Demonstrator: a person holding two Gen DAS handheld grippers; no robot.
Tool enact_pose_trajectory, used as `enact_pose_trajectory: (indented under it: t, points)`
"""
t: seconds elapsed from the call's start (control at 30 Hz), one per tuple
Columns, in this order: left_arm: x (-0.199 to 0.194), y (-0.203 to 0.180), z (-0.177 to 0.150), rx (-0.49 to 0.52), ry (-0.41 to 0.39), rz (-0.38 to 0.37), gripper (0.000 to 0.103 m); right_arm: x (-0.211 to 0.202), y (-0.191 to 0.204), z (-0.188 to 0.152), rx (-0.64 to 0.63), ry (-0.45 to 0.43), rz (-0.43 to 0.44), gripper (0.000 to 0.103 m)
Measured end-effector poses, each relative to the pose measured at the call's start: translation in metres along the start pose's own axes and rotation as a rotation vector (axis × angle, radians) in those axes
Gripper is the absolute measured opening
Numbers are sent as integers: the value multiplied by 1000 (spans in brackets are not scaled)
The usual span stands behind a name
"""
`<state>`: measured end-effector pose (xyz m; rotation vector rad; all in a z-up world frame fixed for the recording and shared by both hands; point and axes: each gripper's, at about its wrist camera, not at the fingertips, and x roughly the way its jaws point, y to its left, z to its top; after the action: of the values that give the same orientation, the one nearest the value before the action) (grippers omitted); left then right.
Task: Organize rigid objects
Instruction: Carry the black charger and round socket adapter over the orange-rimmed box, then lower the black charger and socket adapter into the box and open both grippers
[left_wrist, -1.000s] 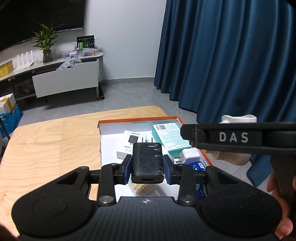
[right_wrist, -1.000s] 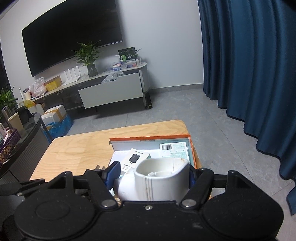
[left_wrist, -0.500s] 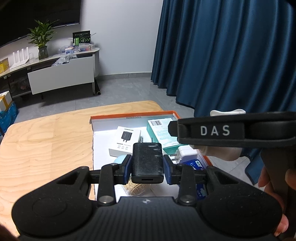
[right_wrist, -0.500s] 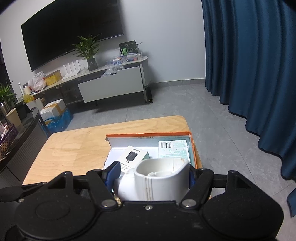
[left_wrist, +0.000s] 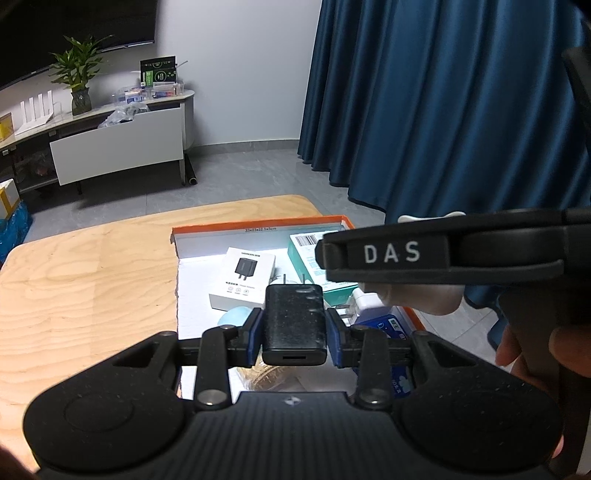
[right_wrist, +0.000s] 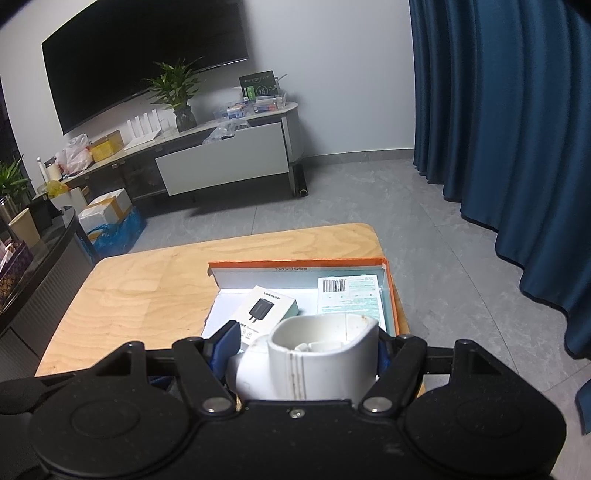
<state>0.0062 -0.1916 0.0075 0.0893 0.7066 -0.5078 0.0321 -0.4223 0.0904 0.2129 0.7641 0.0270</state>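
The left hand-held gripper (left_wrist: 294, 328) is closed tight on a black charger (left_wrist: 294, 321), its blue pads pressing the charger's two sides. The charger's metal prongs point away from the camera and its port faces the camera. It hangs in the air over the near part of an orange-rimmed box (left_wrist: 258, 226) that rests on a pale wooden counter (left_wrist: 85, 280).

The right hand-held gripper (right_wrist: 306, 349) has its jaws set wide around a white plastic holder (right_wrist: 314, 363), a chunky, open-topped piece that fills the gap between the pads. In the left wrist view this gripper crosses the right side of the picture as a black bar marked "DAS" (left_wrist: 391, 253), with the white holder showing above and below it. Part of a hand (left_wrist: 532, 350) grips the handle at the right edge.

Inside the box, a white charger carton (right_wrist: 269, 308) printed with a picture of a black plug lies left of centre. A teal carton (right_wrist: 349, 299) with a barcode label lies at the far right corner. In the left wrist view, a white plug (left_wrist: 360, 304) and a blue packet (left_wrist: 384, 326) lie near the right wall, partly hidden by the grippers. A light blue rounded object (left_wrist: 236, 317) sits just left of the held charger.
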Motion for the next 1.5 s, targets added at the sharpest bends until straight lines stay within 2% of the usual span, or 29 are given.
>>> enact_pose_trajectory:
  t: [0.53,0.6,0.63,0.87,1.1,1.5]
  points:
    - [7,0,1,-8,12,-8,36,32,0,11,-13,46,11,84]
    - [9,0,1,-8,14,-9,36,35,-2,16,-12,10,25,82]
    - [9,1,1,-8,15,-8,36,35,-3,18,-10,-19,25,86]
    - [11,0,0,-7,22,-14,36,13,-24,23,43,-98,-5,86]
    - [12,-7,2,-1,15,-33,36,-16,-39,8,72,-119,-24,86]
    - [21,-19,35,28,-39,-77,37,-49,-43,-3,103,-165,-54,88]
